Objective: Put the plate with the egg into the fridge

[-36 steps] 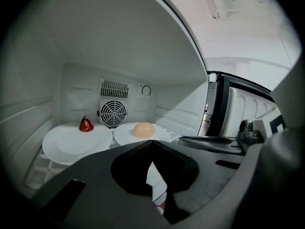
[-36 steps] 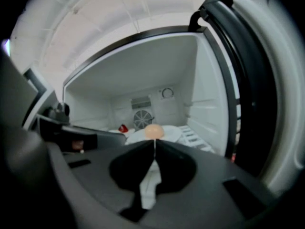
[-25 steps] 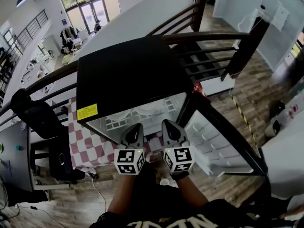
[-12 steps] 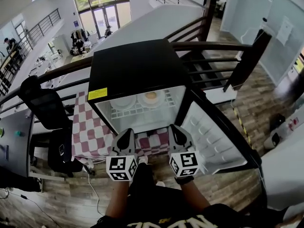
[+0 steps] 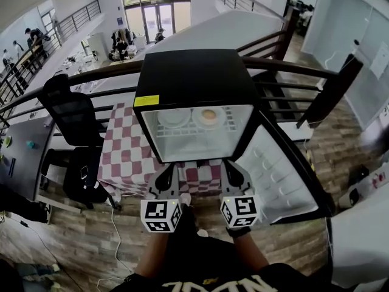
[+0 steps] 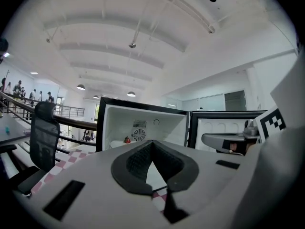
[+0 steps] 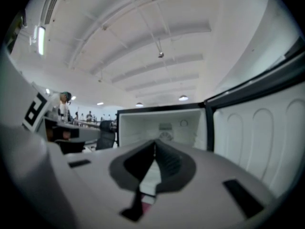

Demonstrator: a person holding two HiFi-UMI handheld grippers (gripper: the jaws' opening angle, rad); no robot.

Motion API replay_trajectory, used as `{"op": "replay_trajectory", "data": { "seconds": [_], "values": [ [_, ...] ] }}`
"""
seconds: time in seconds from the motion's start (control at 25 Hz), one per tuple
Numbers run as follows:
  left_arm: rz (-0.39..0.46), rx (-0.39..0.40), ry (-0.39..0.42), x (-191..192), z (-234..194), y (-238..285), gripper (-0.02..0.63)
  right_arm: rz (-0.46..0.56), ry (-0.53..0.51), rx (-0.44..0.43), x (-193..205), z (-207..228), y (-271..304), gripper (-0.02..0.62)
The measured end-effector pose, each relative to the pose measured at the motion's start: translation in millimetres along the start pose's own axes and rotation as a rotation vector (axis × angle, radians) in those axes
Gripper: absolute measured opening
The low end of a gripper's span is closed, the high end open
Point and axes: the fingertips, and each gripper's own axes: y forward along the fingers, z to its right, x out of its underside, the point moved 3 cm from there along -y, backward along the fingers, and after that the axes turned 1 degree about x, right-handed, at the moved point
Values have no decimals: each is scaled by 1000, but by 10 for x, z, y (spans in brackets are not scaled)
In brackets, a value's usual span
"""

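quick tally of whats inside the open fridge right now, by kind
plates: 2
egg: 1
small red thing: 1
total: 4

Left hand-held gripper (image 5: 168, 177) and right hand-held gripper (image 5: 234, 173): jaws together, seemingly level.

Open-plan office mezzanine: black railing (image 5: 292, 66), office chair (image 5: 71, 109), glass entrance doors (image 5: 155, 17)
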Motion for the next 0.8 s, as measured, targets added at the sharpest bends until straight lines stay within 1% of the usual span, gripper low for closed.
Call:
{"op": "replay_trajectory", "data": {
  "seconds": [0.48, 0.8],
  "values": [
    [-10, -45, -18, 70, -57, -178, 20, -6, 7, -37, 42, -140, -40, 23],
    [-16, -40, -29, 98, -98, -168, 20, -18, 26, -33, 115, -158, -23, 23]
  ]
}}
